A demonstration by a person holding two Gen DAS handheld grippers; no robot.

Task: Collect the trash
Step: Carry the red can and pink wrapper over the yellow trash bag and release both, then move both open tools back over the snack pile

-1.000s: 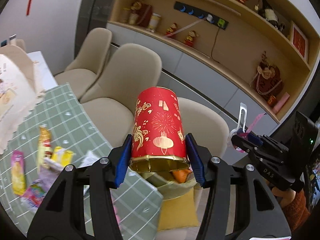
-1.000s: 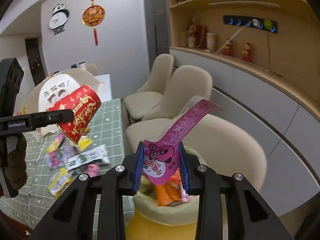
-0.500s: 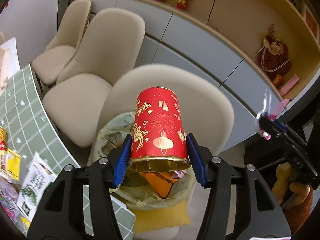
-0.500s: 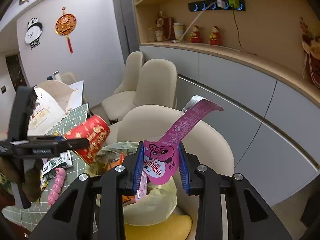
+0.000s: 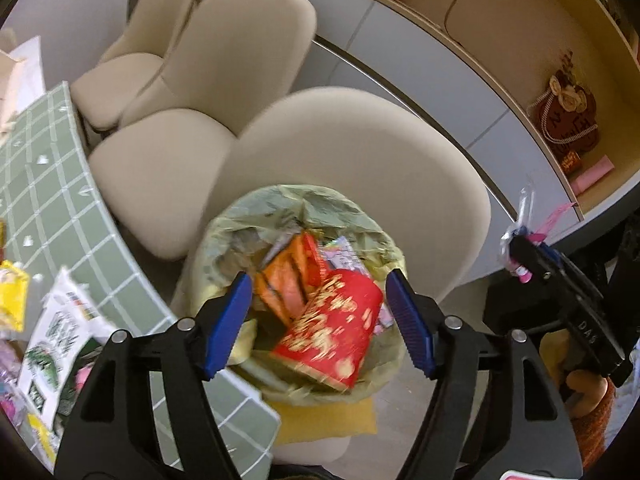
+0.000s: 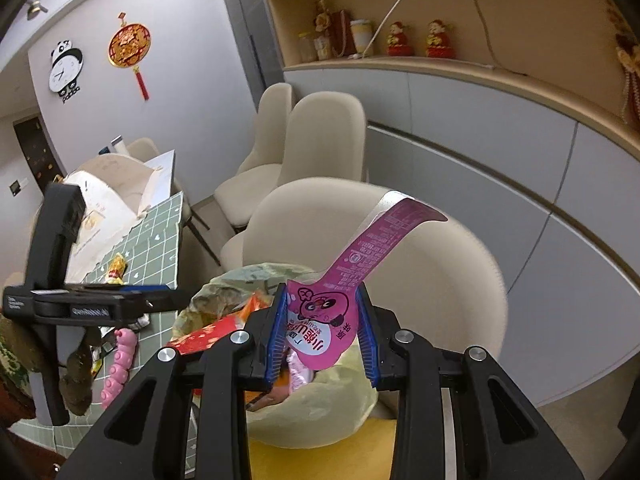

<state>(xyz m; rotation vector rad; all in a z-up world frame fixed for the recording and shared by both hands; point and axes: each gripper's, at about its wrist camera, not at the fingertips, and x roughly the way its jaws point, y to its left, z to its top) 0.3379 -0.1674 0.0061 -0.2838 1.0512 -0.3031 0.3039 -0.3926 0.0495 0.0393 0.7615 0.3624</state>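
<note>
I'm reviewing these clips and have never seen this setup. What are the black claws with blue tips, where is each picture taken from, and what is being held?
No robot here: a person carries a two-finger gripper in each hand, each with a fisheye camera looking along its fingers.

The left wrist view looks down over the left gripper. Its jaws are opening, and the red paper cup with gold print, blurred, lies free of the pads in the bin lined with a pale green bag, among orange wrappers.

The right wrist view shows the right gripper shut on a pink snack wrapper with a cartoon face, above the same bin. The bin stands on a cream chair.

Beside it, a table with a green checked cloth holds more wrappers to collect.
</note>
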